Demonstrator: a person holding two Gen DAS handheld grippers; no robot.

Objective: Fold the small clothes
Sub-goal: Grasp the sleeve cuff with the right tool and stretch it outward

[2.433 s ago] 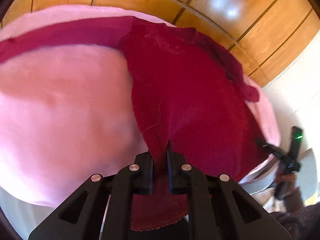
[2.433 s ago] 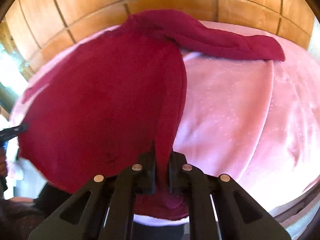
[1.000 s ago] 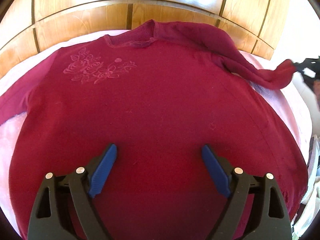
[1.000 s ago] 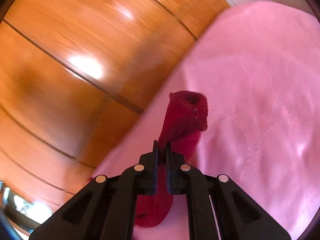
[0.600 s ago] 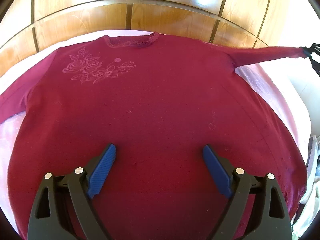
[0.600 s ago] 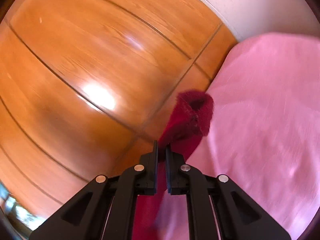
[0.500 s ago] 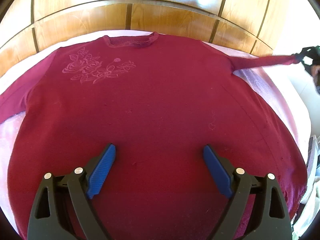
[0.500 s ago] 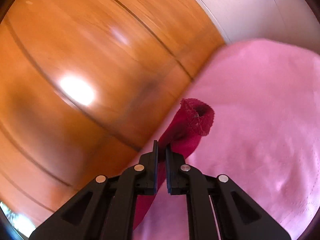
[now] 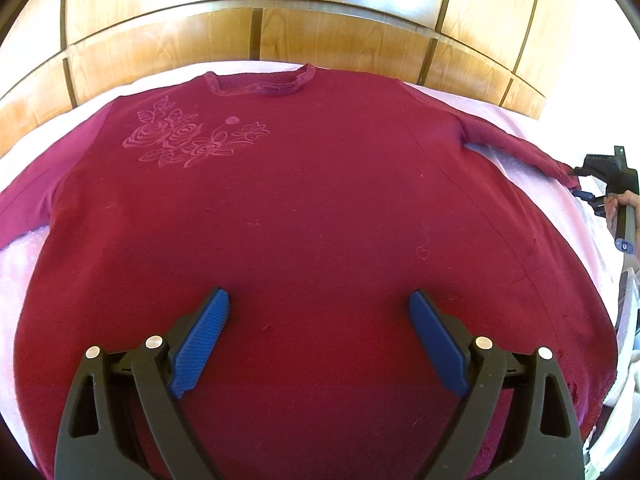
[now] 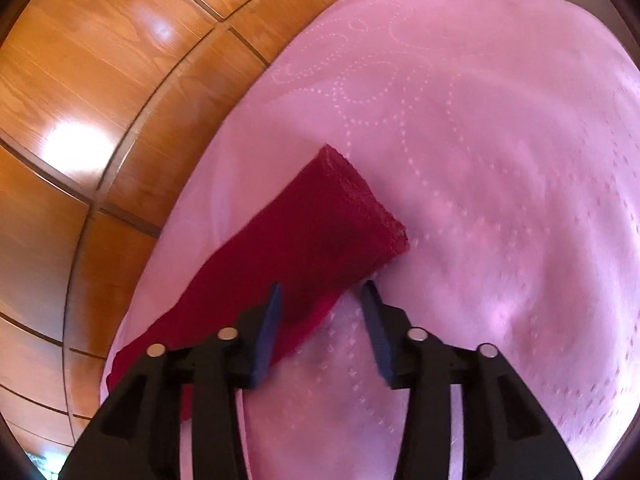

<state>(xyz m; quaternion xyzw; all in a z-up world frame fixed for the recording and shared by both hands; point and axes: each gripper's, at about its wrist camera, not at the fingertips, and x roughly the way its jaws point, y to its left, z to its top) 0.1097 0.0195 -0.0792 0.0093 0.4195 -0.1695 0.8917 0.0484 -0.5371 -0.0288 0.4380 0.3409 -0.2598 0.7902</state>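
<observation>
1. The sleeve [image 10: 308, 236] has dropped onto the pink quilted bed cover [image 10: 480, 140]; the right gripper [image 10: 320, 300] is opening, its jaws letting go.
2. The dark red long-sleeved sweater [image 9: 312, 220] is lying flat there.
3. The left gripper [image 9: 318, 308] is hanging over it, jaws spread wide.

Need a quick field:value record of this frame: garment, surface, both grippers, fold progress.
garment: maroon sweater, spread flat face up, rose embroidery near the neckline
surface: pink bedspread, wooden panelling behind
right sleeve: sleeve lies straight out on the bedspread, cuff flat
left gripper: left gripper open above the lower body of the sweater, nothing between the pads
right gripper: right gripper jaws opening, sleeve edge between them, pads not pressing
fold progress: no fold made yet
</observation>
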